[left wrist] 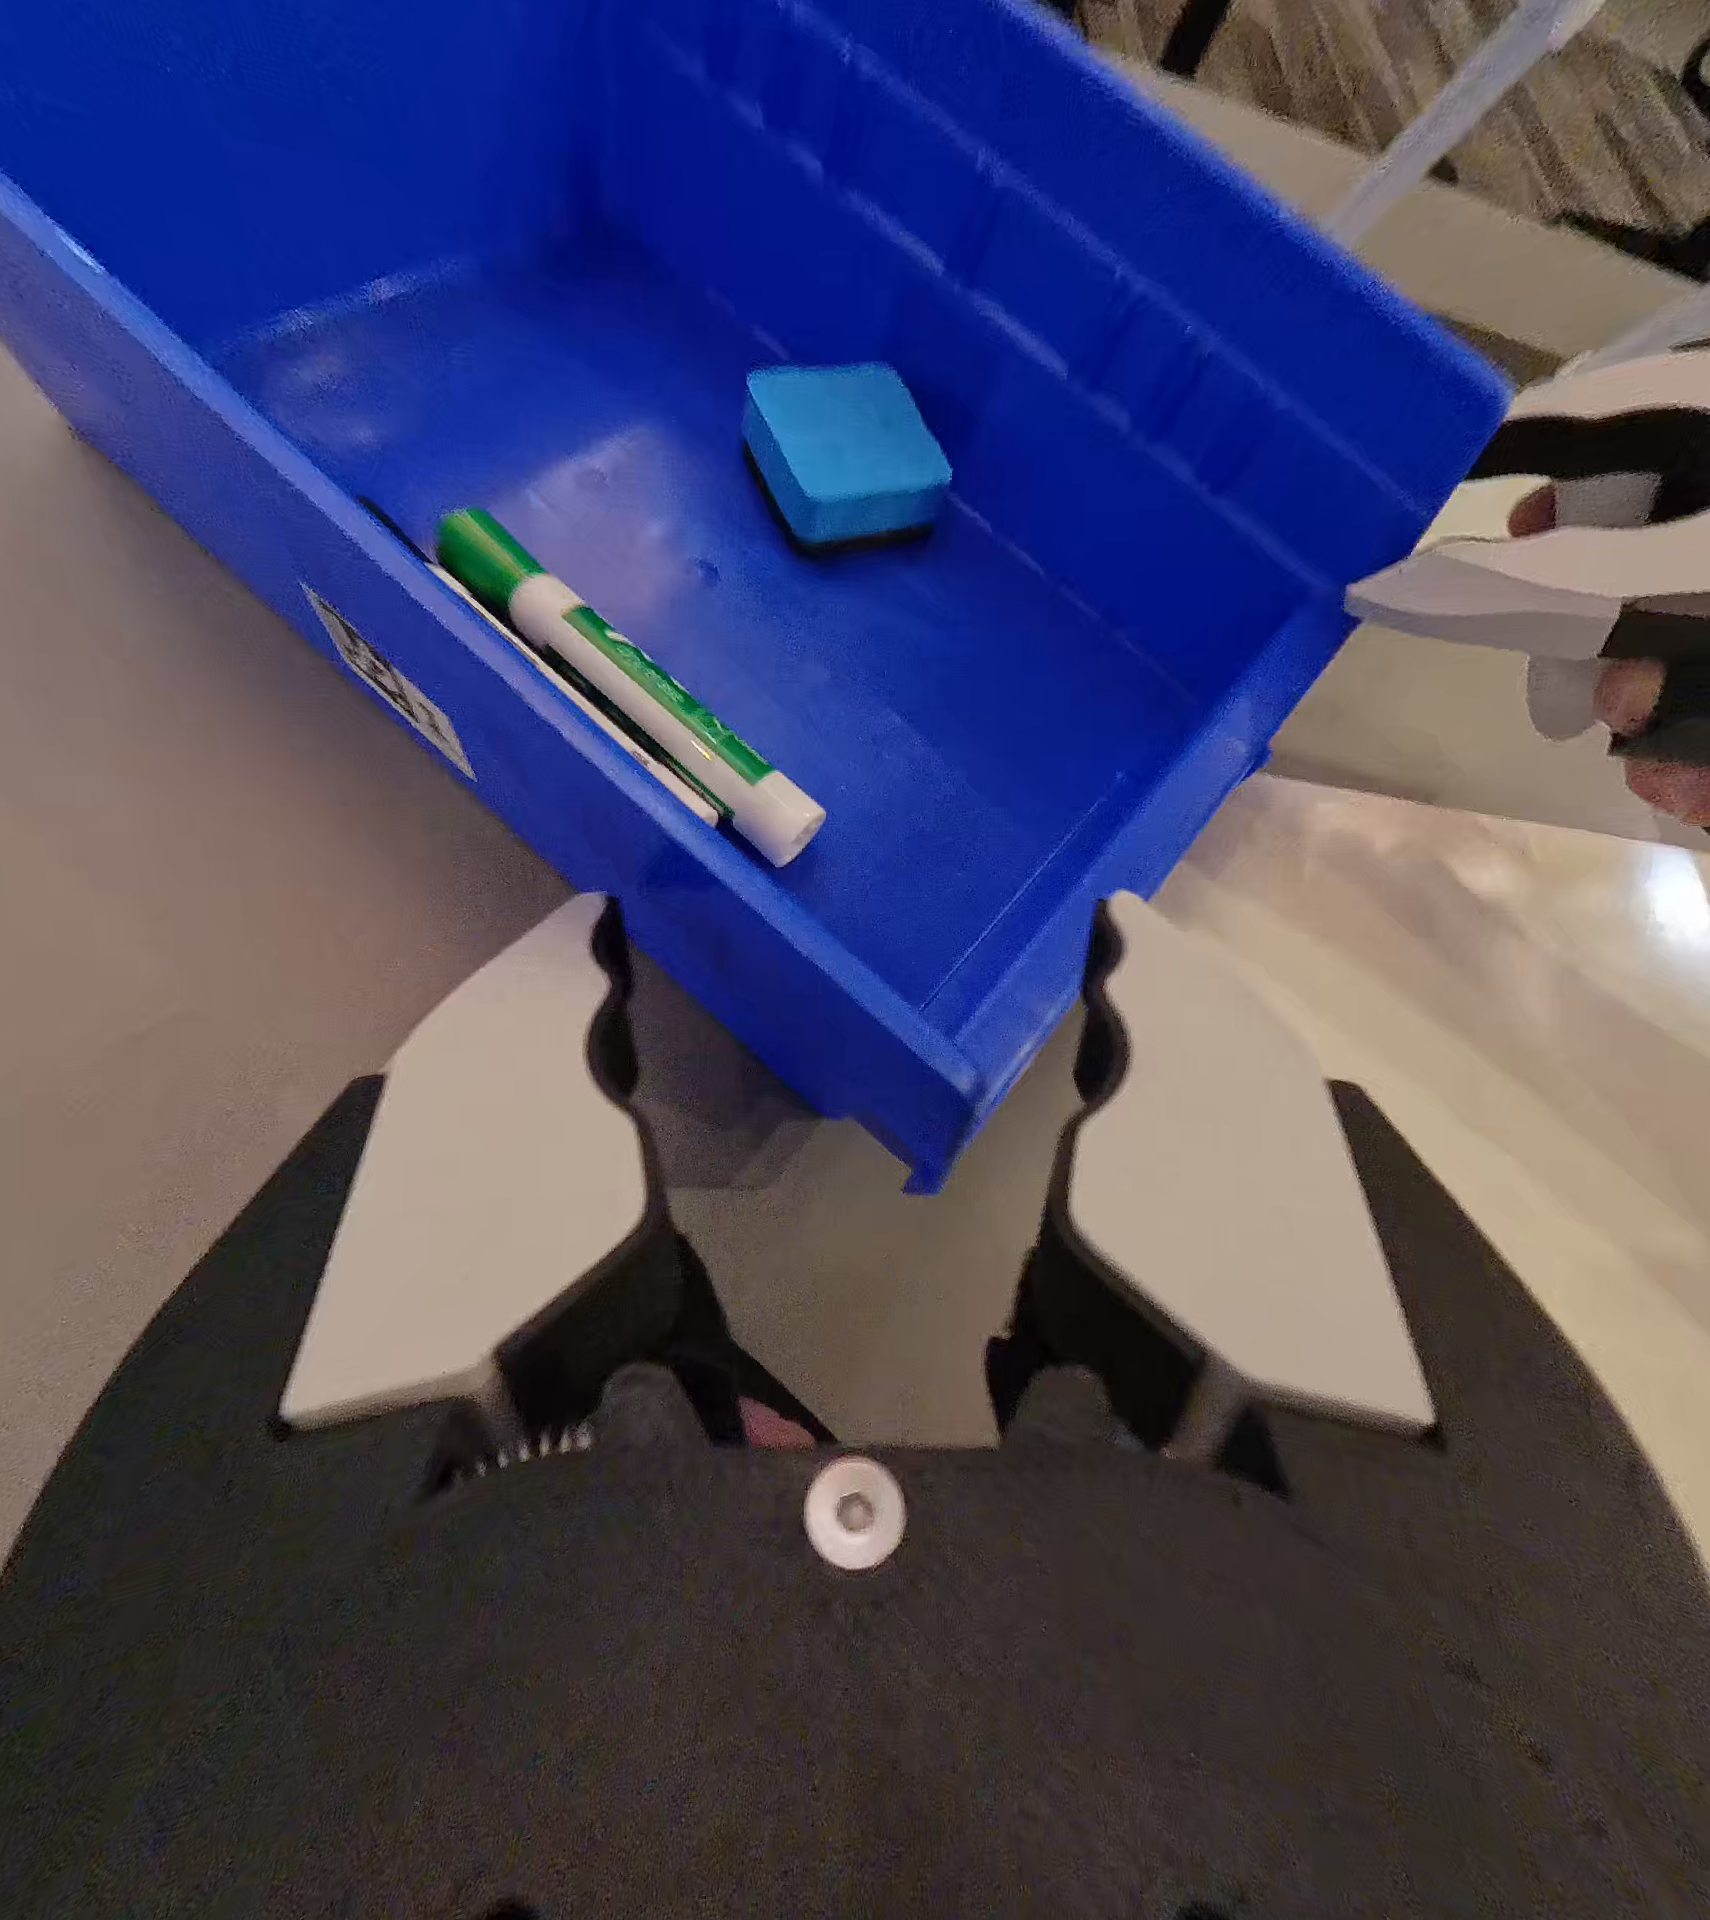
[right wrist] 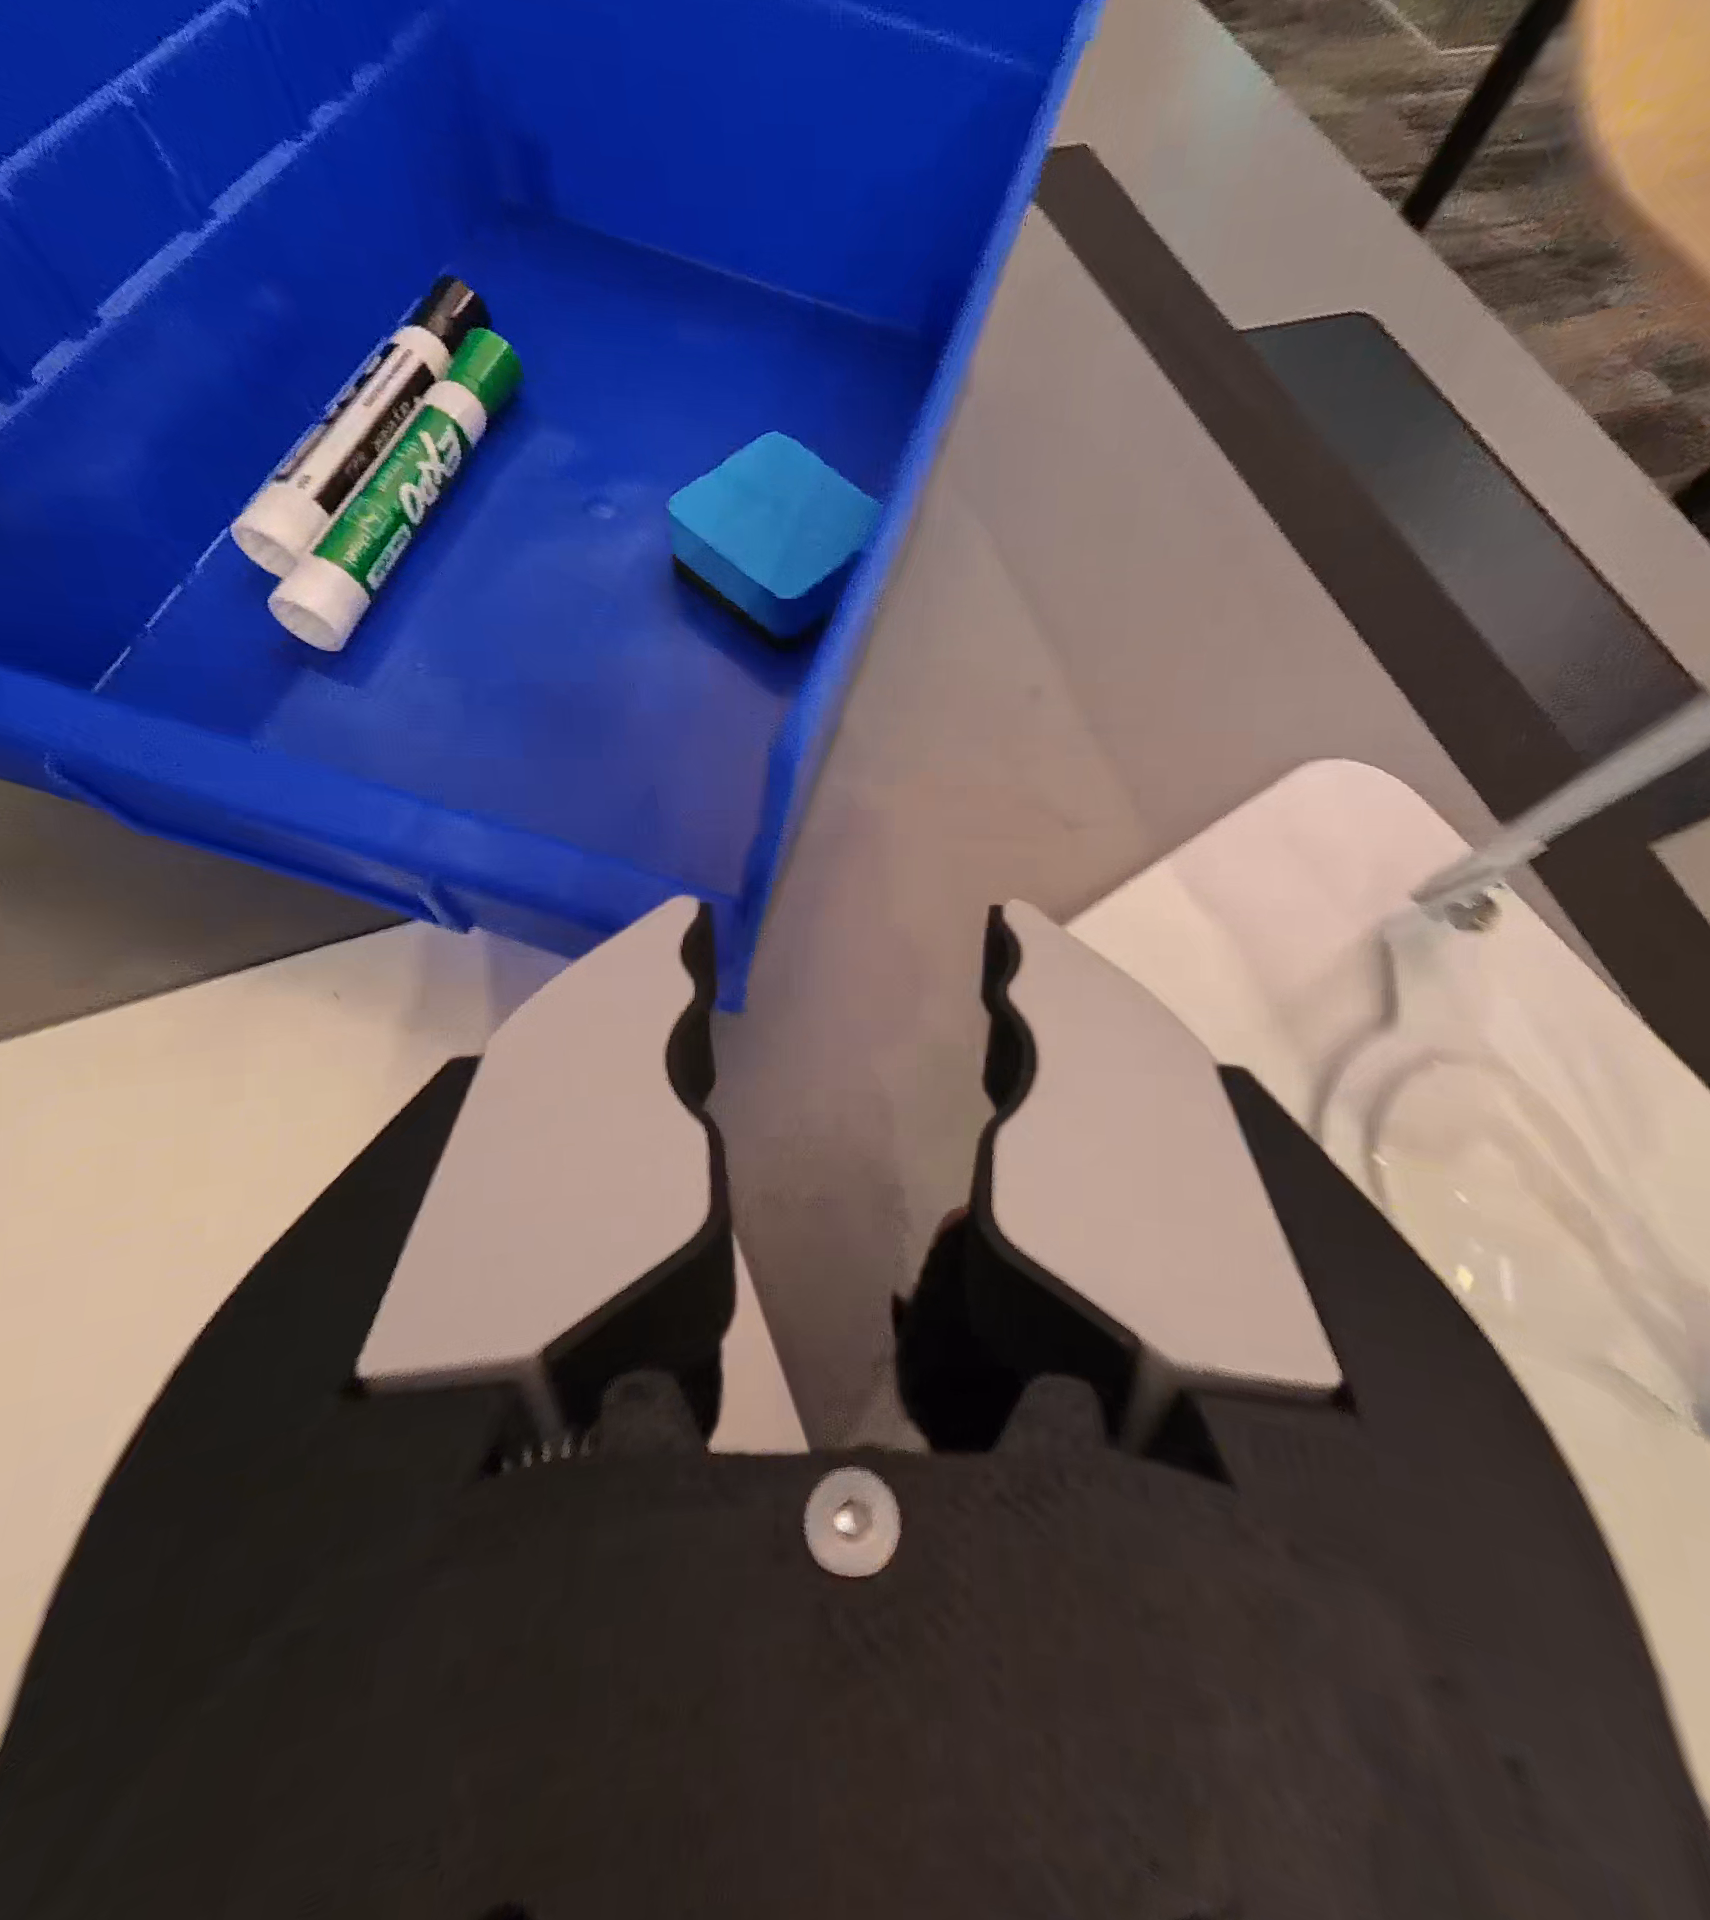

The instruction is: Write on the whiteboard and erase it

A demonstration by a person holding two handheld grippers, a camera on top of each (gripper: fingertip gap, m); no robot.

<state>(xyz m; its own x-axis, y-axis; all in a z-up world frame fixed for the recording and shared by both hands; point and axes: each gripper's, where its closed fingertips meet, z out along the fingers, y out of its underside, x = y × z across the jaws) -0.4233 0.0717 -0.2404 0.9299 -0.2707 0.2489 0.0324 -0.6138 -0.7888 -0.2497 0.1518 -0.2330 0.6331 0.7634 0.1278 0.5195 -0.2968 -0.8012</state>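
Left gripper [left wrist: 856, 914]: wide open, nothing held, a corner of the blue bin [left wrist: 934, 1101] between its fingers, not squeezed. Right gripper [right wrist: 846, 914]: open too, nothing held, bare table [right wrist: 934, 727] between the fingers. In the bin, ahead and left of the right gripper: green marker [right wrist: 394, 488] beside black marker [right wrist: 357, 426], blue eraser [right wrist: 773, 540] closer. White whiteboard [right wrist: 155, 1195] flat below both grippers, by the bin.
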